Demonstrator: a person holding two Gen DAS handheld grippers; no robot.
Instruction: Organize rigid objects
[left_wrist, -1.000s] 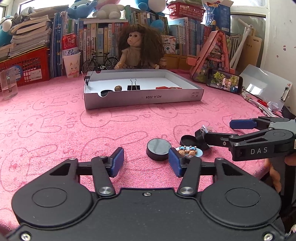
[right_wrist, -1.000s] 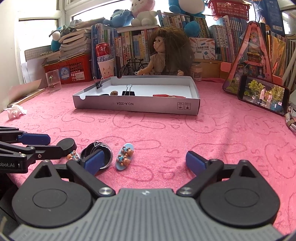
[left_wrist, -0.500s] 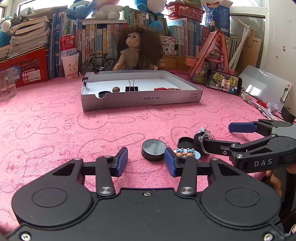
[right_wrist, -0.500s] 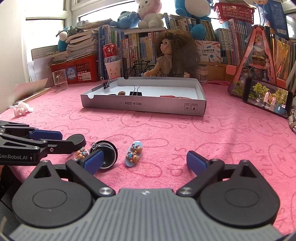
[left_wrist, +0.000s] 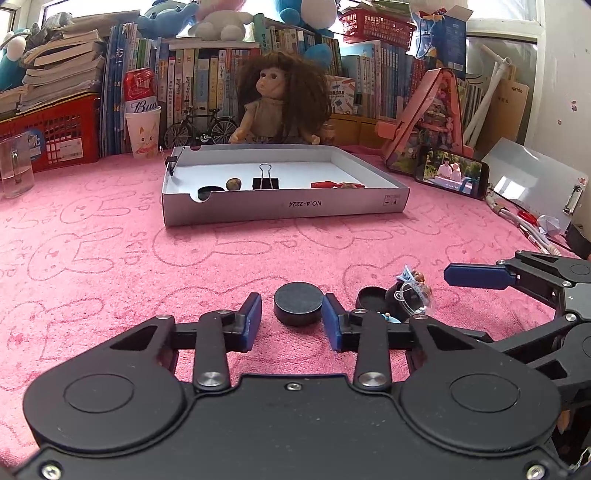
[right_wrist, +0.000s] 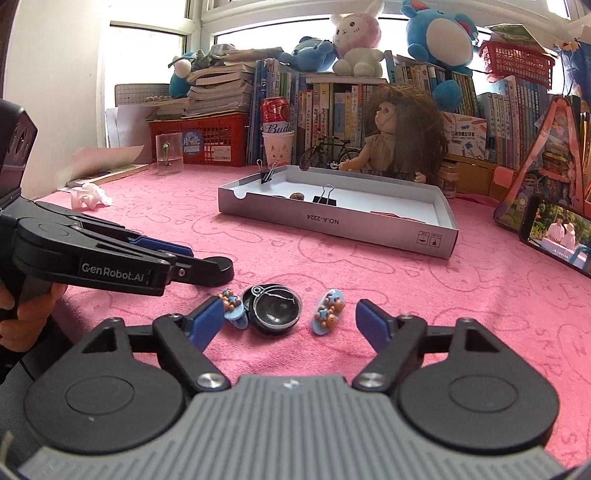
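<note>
Black disc (left_wrist: 298, 302) flat on pink cloth (left_wrist: 110, 266), near its front edge, centred betw. pads of L gripper (left_wrist: 291, 321). Jaws have just been closing on it; R-side pad looks at or nearly at disc rim, L-side pad still shows a sliver of gap, so not clamped yet.

Just to disc's right: small round black case w/ clear lid (right_wrist: 275, 308), lying on cloth, with a blue bear clip (right_wrist: 232, 306) tucked against its left side in R wrist view. Second blue bear clip (right_wrist: 328, 312) just right of case, apart from it.

R gripper (right_wrist: 290, 323) straddles case + both clips, jaws wide, have just been narrowing; pads touch nothing that I can tell, nothing grasped.

Grey cardboard tray (left_wrist: 284, 208) further back, mid cloth, well apart from disc. Inside: binder clip (left_wrist: 265, 179) upright, small brown nut-like item (left_wrist: 233, 183), red item (left_wrist: 332, 184) toward right side, another binder clip on its back-left wall.

Doll (left_wrist: 280, 103) behind tray at back edge; phone (left_wrist: 448, 173) propped at back right.
</note>
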